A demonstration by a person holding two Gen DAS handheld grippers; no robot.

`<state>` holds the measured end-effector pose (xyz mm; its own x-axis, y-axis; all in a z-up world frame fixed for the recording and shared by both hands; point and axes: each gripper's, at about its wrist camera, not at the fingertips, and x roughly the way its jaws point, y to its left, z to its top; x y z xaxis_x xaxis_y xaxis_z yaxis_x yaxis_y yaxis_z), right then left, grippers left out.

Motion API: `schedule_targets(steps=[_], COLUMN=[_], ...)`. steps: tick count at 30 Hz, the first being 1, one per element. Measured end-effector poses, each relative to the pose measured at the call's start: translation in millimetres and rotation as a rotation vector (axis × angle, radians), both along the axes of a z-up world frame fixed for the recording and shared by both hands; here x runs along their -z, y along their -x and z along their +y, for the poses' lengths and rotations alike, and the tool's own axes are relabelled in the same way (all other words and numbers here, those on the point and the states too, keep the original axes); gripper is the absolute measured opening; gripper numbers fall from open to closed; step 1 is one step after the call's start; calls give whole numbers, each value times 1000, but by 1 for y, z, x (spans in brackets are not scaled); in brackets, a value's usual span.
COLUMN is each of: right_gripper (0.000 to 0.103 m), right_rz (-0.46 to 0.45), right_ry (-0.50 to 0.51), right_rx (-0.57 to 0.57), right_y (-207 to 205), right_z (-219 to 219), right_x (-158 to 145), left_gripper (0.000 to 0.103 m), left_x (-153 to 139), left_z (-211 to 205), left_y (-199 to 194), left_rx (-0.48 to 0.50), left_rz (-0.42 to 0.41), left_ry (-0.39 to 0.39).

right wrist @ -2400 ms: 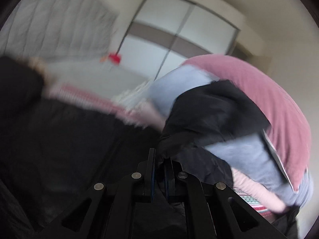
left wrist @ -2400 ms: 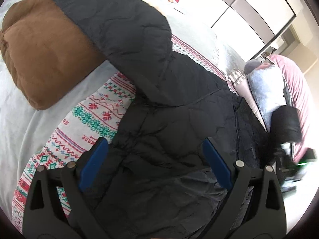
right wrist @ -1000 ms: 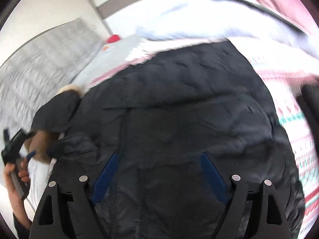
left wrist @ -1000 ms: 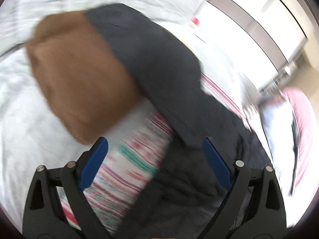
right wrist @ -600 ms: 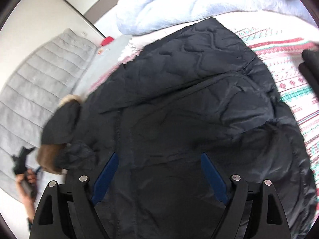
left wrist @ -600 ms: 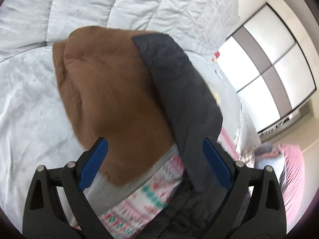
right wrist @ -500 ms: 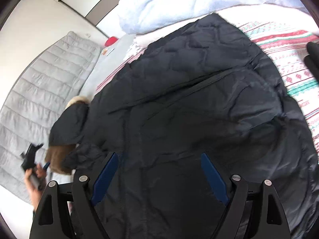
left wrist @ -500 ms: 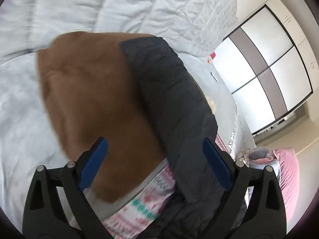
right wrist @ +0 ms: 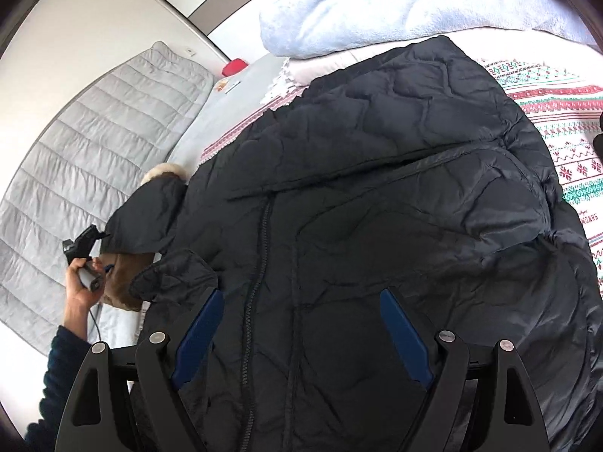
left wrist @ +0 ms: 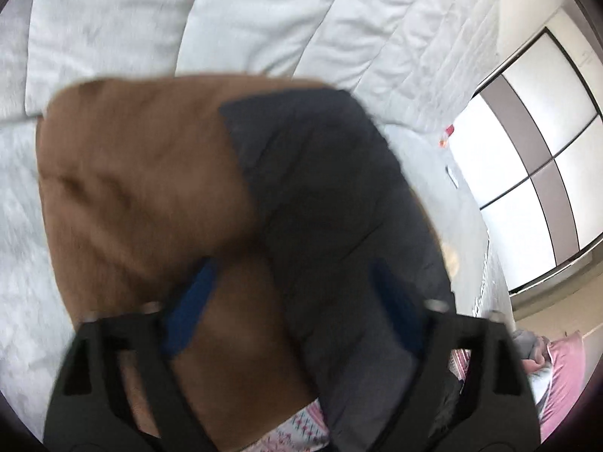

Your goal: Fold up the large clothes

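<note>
Handling as a bulky, soft, compressible load: black quilted padded coat (right wrist: 377, 207) with brown fur-lined hood (left wrist: 143, 188), spread front-up with the zip closed over most of the bed (right wrist: 113, 143). Shell fabric smooth and likely slippery; filling springy, so folds probably reopen unless pressed flat. Moderate weight judged from the padding; not fragile.

Recommended hold points: hood edge, hem corners, sleeve ends, side seams. Thin pinches of shell alone likely to slide out; a gathered ridge of padding preferable.

Left gripper (left wrist: 294, 301): jaws closing, with brown lining and dark hood shell between the blue pads (left wrist: 188, 309); contact not confirmed, picture blurred. Left hand (right wrist: 81, 282) visible from the right wrist view at the hood, beside the grey quilted headboard (right wrist: 75, 158).

Right gripper (right wrist: 297, 331): jaws wide, hovering over the coat's lower front, nothing gripped.

Surface: pale grey bed cover under a white knitted blanket with red and green pattern (right wrist: 557, 113); soft, yielding, low support for creasing. Pale blue fleece bundle (right wrist: 377, 7) just beyond the coat. Wardrobe with white and grey sliding panels (left wrist: 527, 173) behind.
</note>
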<state>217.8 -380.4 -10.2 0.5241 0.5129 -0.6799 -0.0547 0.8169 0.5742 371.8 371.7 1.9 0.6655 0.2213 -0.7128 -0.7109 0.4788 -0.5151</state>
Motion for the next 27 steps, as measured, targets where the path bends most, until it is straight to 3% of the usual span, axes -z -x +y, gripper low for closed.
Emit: schedule_targets(steps=[1,2,4,6,7,12,17,22,27], right_gripper=[86,86,86,86,86,86,86,86,86], right_rz=[0,0,-2,2,4,-2,-2,3,7], right_ry=[-6,-11,-12,-15,-21,-27,-24,-27,-29], right_rx=[1,2,5,10,12,22,23,31,36], right_y=[0,1,1,2,2,3,3,2,2], right_z=[-1,-2,-4,-6,-7,-10,-11,-13,-15], right_x=[0,0,0,0,0,-2,-2,-2,-1], left_gripper=[56,37,30,13,10,6,5,5,5], left_x=[-2,-3,-7,-13,-16,-45,-78,-107,-100], left_z=[0,-1,-5,-11,-14,-44,-94,-179,-290], left_y=[-2,-3,-4,-6,-7,-9,-18,-26,-38], left_rx=[2,7,6,33,44,89,190,395,668], left_rz=[4,-1,-36,-62,-62,-184,-234,-312,-299], left_ry=[-3,5,15,-14,-30,-78,-185,-297,-418])
